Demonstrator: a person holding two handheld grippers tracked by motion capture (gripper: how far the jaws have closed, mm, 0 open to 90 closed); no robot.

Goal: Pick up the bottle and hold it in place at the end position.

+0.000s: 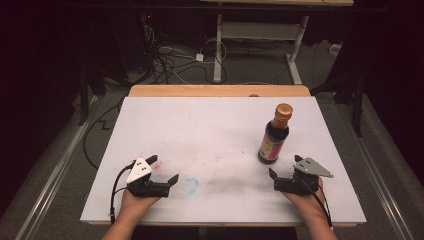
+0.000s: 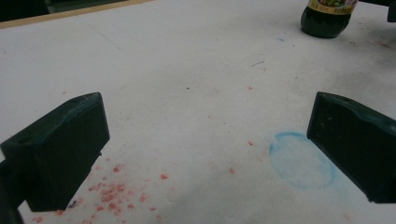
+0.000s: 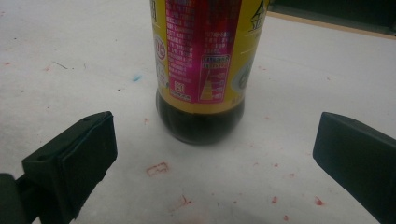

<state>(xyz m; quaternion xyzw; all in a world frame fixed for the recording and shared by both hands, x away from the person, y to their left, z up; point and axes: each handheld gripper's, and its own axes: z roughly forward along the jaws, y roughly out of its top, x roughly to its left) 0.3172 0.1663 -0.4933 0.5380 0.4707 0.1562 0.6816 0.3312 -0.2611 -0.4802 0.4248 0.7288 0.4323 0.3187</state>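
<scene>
A dark sauce bottle (image 1: 274,136) with a brown cap and a yellow and pink label stands upright on the right half of the white board (image 1: 210,125). My right gripper (image 1: 285,166) rests on the board just in front of it, open, with a hand behind it. In the right gripper view the bottle (image 3: 201,56) stands close ahead, centred between the wide-apart jaws of the gripper (image 3: 215,161) and touching neither. My left gripper (image 1: 162,169) lies at the front left, open and empty. In the left gripper view its jaws (image 2: 208,140) frame bare board, with the bottle's base (image 2: 326,22) far off.
A faint blue ring (image 1: 191,185) is drawn on the board between the two grippers, and red specks (image 2: 114,193) lie by the left jaw. The wooden table edge (image 1: 220,90) shows behind the board. Cables (image 1: 165,60) and a desk frame (image 1: 260,32) stand on the floor beyond.
</scene>
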